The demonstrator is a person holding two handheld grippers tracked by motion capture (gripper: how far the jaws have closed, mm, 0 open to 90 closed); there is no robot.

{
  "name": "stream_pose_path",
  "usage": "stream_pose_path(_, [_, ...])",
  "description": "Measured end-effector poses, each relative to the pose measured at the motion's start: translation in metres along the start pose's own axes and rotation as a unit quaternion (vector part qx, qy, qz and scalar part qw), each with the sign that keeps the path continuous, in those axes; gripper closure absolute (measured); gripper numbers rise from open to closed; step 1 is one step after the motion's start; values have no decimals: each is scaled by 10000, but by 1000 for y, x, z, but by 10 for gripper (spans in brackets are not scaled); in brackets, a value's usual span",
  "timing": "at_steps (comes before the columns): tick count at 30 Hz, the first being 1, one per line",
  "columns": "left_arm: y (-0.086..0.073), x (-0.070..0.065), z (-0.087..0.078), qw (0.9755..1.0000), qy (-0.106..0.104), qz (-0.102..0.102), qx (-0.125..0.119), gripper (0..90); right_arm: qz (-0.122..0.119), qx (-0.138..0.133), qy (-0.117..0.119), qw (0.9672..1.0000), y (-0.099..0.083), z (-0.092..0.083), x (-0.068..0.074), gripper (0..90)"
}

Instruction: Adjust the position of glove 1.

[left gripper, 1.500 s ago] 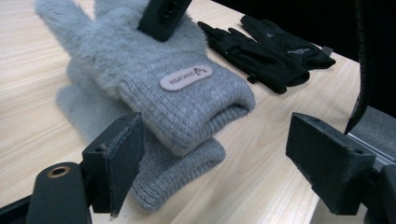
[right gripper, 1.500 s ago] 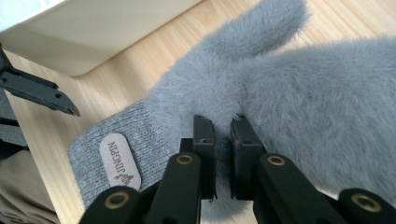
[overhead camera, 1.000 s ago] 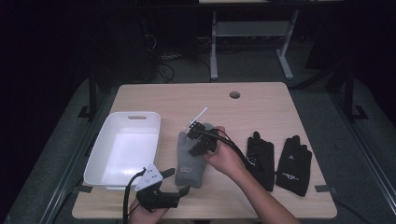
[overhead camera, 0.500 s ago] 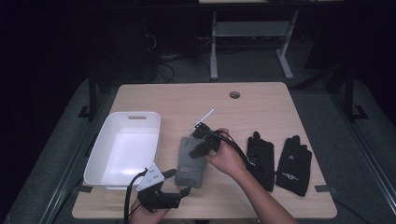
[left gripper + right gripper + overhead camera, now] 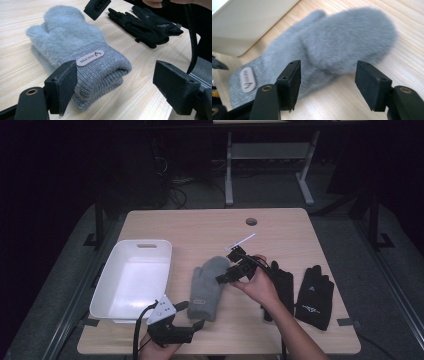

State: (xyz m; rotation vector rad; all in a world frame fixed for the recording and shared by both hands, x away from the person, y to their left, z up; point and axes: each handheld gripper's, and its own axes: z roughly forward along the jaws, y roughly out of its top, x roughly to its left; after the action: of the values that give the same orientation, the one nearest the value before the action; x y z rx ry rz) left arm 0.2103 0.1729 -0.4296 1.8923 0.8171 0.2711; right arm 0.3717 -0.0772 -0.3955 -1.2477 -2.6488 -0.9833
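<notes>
Two fuzzy grey mittens [image 5: 206, 289] lie stacked on the wooden table, cuffs toward the near edge, with a tan label on the top cuff [image 5: 90, 57]. My right gripper [image 5: 226, 269] hovers just over the right side of the mittens' fingertip end [image 5: 342, 37]. Its jaws have just been opening, and they stand wide apart with nothing pressed between them [image 5: 328, 65]. My left gripper [image 5: 191, 316] rests low at the near edge, open, its jaws on either side of the mittens' cuff end [image 5: 116, 68] without touching it.
A white plastic tub [image 5: 131, 282] stands left of the mittens. Two black gloves [image 5: 311, 295] lie flat to the right, partly under the person's right hand. There is a cable hole [image 5: 251, 221] in the far part of the table.
The right gripper's jaws have gone from shut to wide open. That hand has slid a little right and toward the near edge over the mittens. The left gripper has stayed put.
</notes>
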Motion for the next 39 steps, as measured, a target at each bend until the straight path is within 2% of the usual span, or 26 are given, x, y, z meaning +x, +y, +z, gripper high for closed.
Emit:
stream_pose_path(1, [0,0,0,10000,-3,-1,2,196,139,-44,66,9999,-1,1,-7,369])
stream_pose_path(2, [0,0,0,10000,-8,-15,6,196,139,-44,66,9999,-1,1,-7,369])
stream_pose_path(3, [0,0,0,10000,-3,-27,0,196,326,-112,146,9993,-1,3,-15,369])
stream_pose_path(4, [0,0,0,10000,-3,-27,0,196,326,-112,146,9993,-1,3,-15,369])
stream_pose_path(5, [0,0,0,10000,-3,-18,-9,196,578,-168,229,9979,-1,8,-23,369])
stream_pose_path(6, [0,0,0,10000,-1,-14,-10,196,578,-168,229,9979,-1,8,-23,369])
stream_pose_path(8, [0,0,-1,10000,-6,10,-1,196,767,-266,334,9961,0,12,-30,369])
stream_pose_path(11, [0,0,-1,10000,-19,1,-7,196,952,-298,306,9945,2,19,-35,356])
stream_pose_path(14, [1,-1,-1,10000,-25,8,-22,196,1227,-392,311,9912,4,26,-41,353])
stream_pose_path(17, [1,-2,-1,10000,-22,34,-14,196,1508,-359,311,9874,6,34,-48,335])
stream_pose_path(18, [1,-2,-1,10000,-22,34,-14,196,1508,-359,311,9874,6,34,-48,335])
stream_pose_path(21, [1,-2,-1,10000,-35,33,12,196,1683,-396,452,9839,7,42,-51,325])
stream_pose_path(26, [1,-2,-1,10000,-43,58,10,196,1777,-415,518,9818,7,49,-52,313])
stream_pose_path(33, [1,-3,-1,10000,-58,57,3,196,1731,-353,483,9831,8,58,-49,324])
stream_pose_path(36, [1,-3,-1,10000,-56,62,4,196,1658,-300,371,9850,7,63,-47,327])
stream_pose_path(39, [1,-3,0,10000,-63,53,15,197,1644,-325,323,9853,6,65,-46,349])
